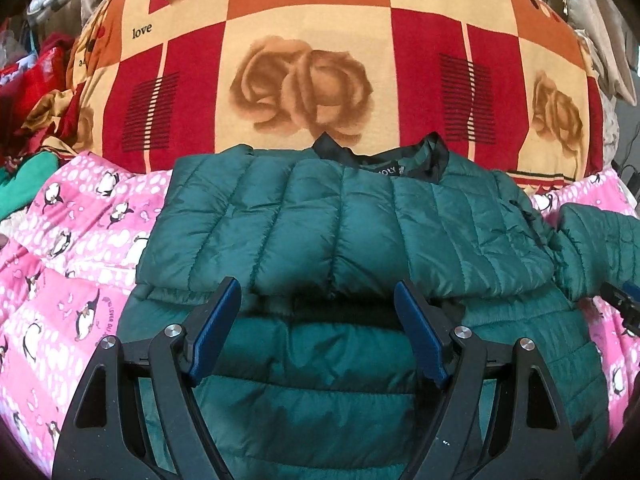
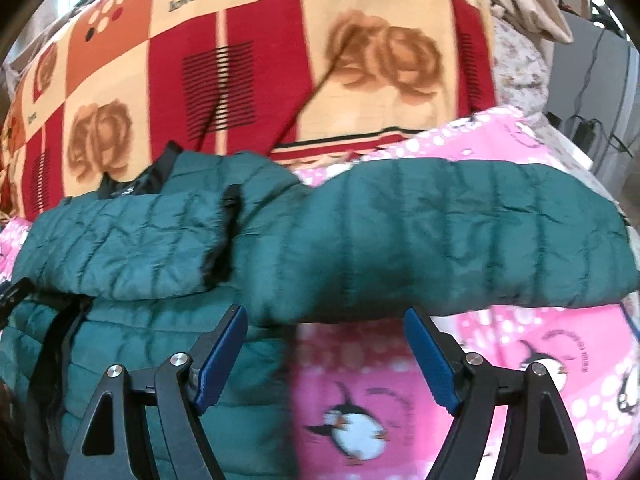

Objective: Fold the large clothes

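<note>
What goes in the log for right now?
left gripper: open, over jacket | right gripper: open, near sleeve | nothing held

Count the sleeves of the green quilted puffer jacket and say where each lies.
2. One sleeve is folded across the green quilted puffer jacket's chest; the other sleeve stretches sideways over the pink penguin-print blanket, not yet folded.

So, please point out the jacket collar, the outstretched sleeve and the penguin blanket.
collar (image 1: 400,160): left wrist view, black inner neck lining.
sleeve (image 2: 460,240): right wrist view, middle of sleeve.
blanket (image 2: 400,380): right wrist view, pink part near a penguin.
</note>
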The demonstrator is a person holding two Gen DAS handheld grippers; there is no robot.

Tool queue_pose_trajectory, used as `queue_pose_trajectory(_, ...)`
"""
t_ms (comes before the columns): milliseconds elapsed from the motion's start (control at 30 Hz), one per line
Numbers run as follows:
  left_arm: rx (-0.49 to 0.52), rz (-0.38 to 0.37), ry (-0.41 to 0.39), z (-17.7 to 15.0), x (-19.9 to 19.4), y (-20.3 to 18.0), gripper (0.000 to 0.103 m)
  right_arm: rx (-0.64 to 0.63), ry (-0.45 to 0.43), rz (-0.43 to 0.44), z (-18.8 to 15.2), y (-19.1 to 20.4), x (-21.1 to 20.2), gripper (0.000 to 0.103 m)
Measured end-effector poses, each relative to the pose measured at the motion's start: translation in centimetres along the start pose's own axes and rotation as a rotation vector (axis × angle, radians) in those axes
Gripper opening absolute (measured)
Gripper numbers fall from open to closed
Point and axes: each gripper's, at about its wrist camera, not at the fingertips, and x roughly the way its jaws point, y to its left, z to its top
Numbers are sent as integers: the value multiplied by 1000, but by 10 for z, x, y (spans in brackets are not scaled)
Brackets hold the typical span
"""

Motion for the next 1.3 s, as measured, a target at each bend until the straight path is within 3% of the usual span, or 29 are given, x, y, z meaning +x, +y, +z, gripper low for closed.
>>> queue_pose_trajectory(600,-45,-7,14,-1,4,9,80,228,10,-216,-8,-146,-18,78)
queue_pose_trajectory(800,14,23,-6,21,1,11,80,408,-19,-191,-7,-198,-21,78)
queue_pose_trajectory(967,-51,24,-37,35,0,34,80,470,-31,-206,3,-222,-10,78)
queue_pose_trajectory(1067,-88,24,-16,32,10,44,80,566,-51,-165,5,-241,3,78)
queue_pose_trajectory(1200,-127,-13,63,27,26,46,80,565,-112,-171,11,-240,4,51)
queue_pose_trajectory(1233,-127,-17,65,25,27,44,80,546,-133,-163,14,-236,1,34)
queue_pose_trajectory(1300,-105,-6,61,24,27,39,80,516,-163,-112,21,-230,-5,26)
